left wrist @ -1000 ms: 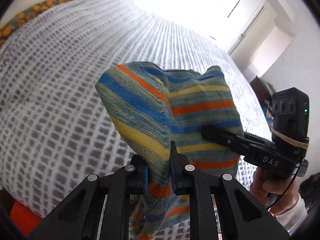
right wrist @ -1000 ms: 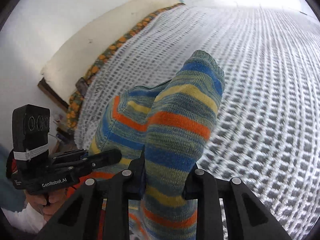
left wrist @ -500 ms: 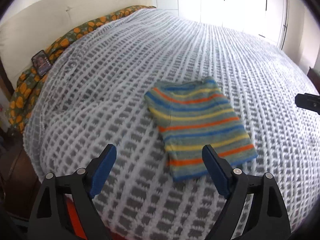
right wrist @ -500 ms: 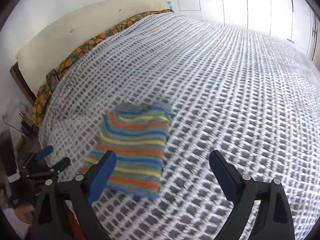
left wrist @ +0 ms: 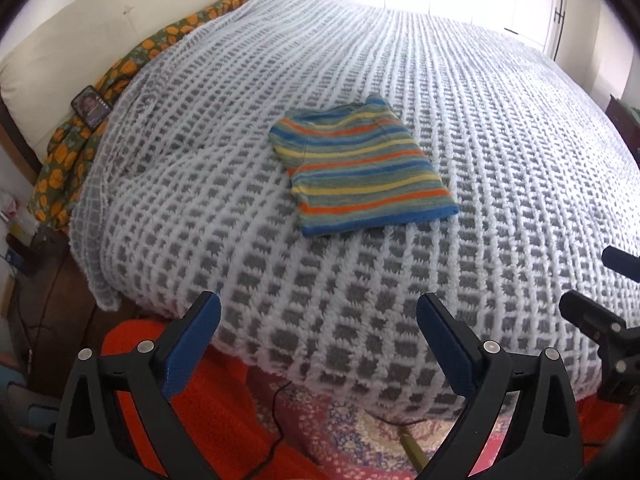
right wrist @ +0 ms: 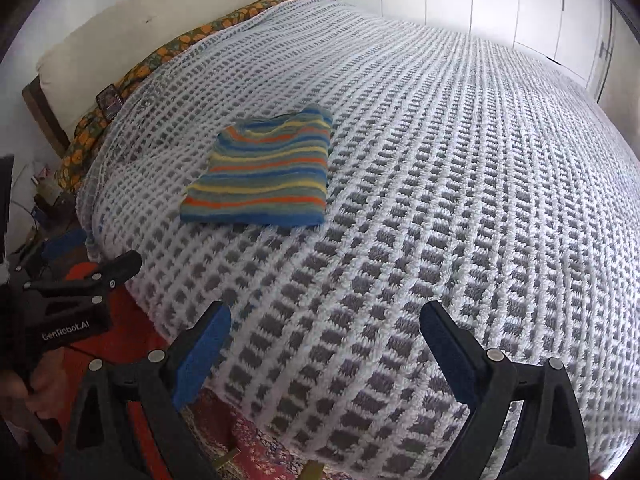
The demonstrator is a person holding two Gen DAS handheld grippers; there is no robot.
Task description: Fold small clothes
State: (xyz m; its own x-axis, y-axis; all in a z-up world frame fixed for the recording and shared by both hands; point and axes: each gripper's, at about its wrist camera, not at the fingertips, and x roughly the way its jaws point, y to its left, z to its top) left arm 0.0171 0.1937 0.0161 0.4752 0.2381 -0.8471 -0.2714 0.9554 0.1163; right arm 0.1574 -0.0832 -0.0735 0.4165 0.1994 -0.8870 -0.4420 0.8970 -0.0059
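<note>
The folded striped sweater point(left wrist: 362, 168) lies flat on the bed cover point(left wrist: 500, 184). The left gripper point(left wrist: 318, 334) and right gripper point(right wrist: 326, 338) have just been opening; both stand wide apart, holding nothing.

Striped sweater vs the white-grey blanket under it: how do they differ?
The striped sweater is small, folded into a compact rectangle; the blanket spreads over the whole bed. The sweater has orange, yellow and blue bands; the blanket has a white-and-grey grid. Both are knitted and lie flat.
</note>
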